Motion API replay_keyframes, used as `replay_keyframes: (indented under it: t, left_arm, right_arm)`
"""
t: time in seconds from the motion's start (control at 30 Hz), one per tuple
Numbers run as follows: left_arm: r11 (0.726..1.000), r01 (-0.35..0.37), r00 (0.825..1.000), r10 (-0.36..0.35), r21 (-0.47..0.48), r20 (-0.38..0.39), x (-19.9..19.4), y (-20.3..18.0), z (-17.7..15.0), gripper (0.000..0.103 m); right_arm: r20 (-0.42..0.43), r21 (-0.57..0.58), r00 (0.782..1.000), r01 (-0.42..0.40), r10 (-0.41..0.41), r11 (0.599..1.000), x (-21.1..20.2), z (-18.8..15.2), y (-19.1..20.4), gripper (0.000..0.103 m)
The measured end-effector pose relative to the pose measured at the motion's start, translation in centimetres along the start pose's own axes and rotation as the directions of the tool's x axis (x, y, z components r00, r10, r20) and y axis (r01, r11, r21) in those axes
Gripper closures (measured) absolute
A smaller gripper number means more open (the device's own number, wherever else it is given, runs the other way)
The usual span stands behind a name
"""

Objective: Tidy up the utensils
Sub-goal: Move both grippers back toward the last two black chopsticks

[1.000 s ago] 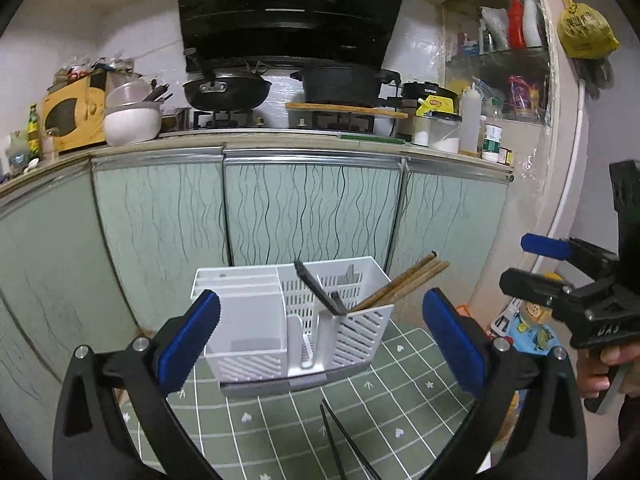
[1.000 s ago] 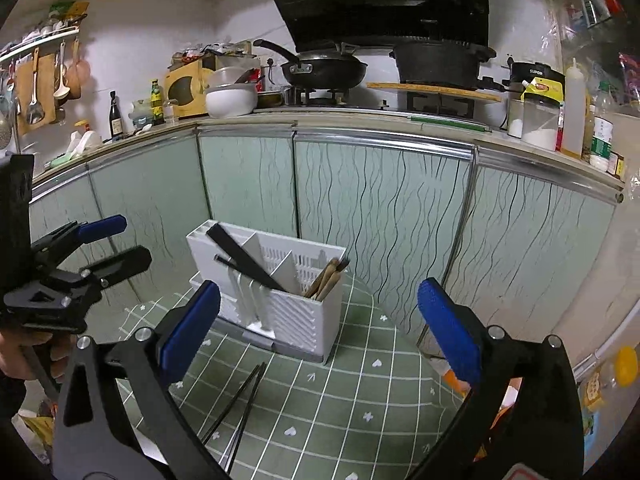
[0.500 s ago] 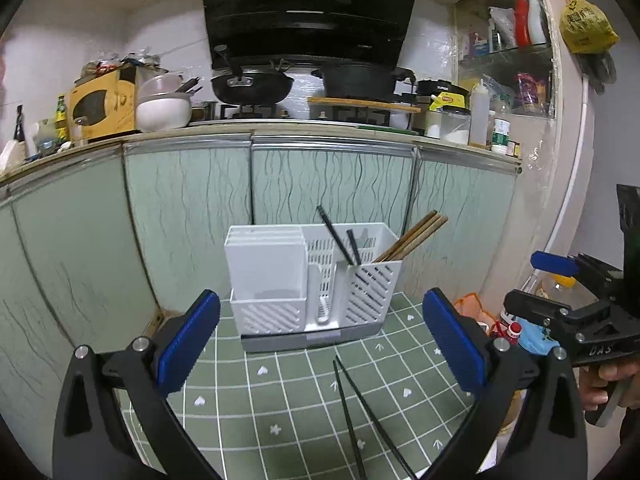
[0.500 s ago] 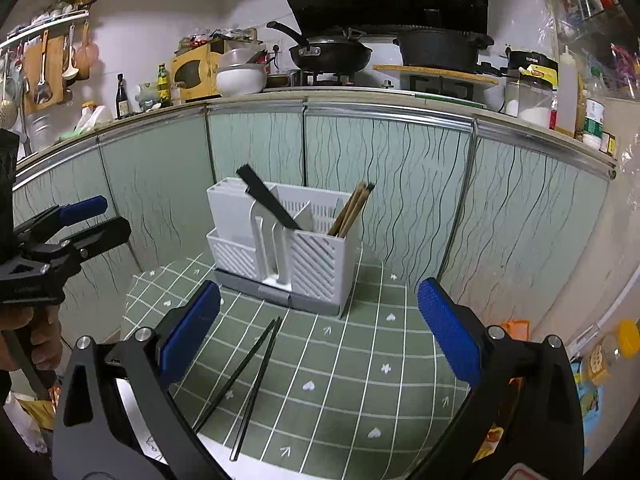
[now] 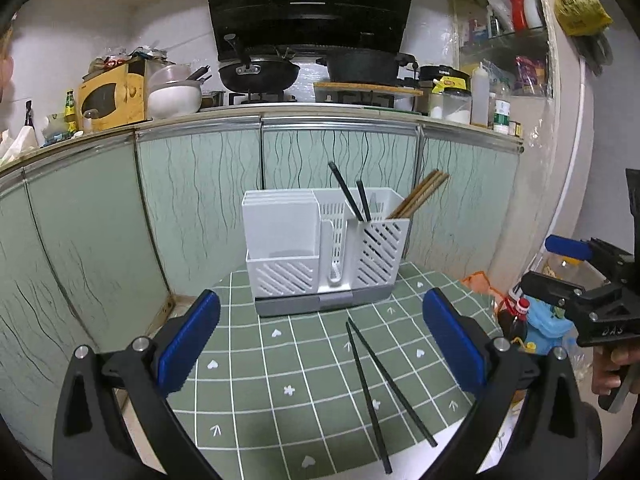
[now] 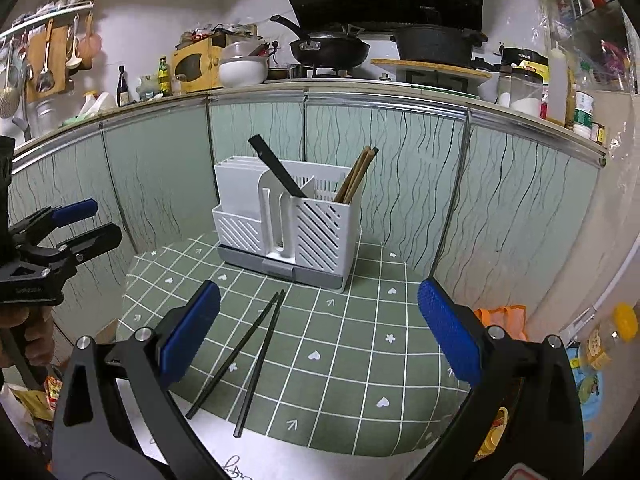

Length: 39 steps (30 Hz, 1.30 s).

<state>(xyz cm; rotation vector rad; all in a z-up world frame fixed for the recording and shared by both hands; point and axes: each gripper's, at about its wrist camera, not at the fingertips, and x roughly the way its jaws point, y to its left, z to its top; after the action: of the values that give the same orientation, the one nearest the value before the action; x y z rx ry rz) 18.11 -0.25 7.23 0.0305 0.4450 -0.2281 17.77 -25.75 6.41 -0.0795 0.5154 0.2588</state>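
Observation:
A white slotted utensil holder stands at the far side of a small table with a green checked cloth; it also shows in the right wrist view. It holds black chopsticks and brown wooden chopsticks. A loose pair of black chopsticks lies on the cloth in front of the holder, also in the right wrist view. My left gripper is open and empty above the near cloth. My right gripper is open and empty, right of the loose pair.
Pale green cabinet fronts stand close behind the table, with a counter of pans, bowls and bottles above. The floor at right holds bottles and packets. The cloth's near edge gives way to a white surface.
Both grippers have drawn back and risen; the holder looks farther off and more of the cloth and the loose black chopsticks shows. Both stay open and empty.

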Motion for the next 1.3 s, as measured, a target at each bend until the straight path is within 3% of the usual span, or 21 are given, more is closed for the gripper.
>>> replay_keyframes:
  t: [0.4,0.73,1.17,1.23,1.3]
  left_arm:
    - [0.999,0.01,0.999,-0.009,0.035,-0.034,0.5,0.1,-5.4,0.005]
    - [0.999,0.035,0.995,-0.036,-0.008,-0.091,2.0,1.3,-9.8,0.005]
    - [1.0,-0.016,0.99,0.019,0.025,-0.139,2.6,1.8,-14.3,0.005]
    - [0.999,-0.022,0.989,0.025,0.023,-0.145,2.7,2.1,-14.8,0.005]
    - [1.0,-0.026,0.988,0.028,0.016,-0.154,2.7,2.4,-15.2,0.005]
  right_arm:
    - [-0.05,-0.003,0.999,-0.006,0.006,1.0,2.2,-4.4,0.9,0.008]
    - [-0.088,-0.02,0.996,-0.038,0.036,0.999,4.1,-8.5,2.1,0.008]
    - [-0.179,-0.032,0.981,-0.082,0.075,0.996,6.7,-13.3,4.8,0.008]
    - [-0.2,-0.045,0.976,-0.097,0.086,0.994,7.4,-13.8,5.6,0.011]
    - [-0.221,-0.055,0.972,-0.099,0.085,0.994,8.2,-14.1,6.2,0.025]
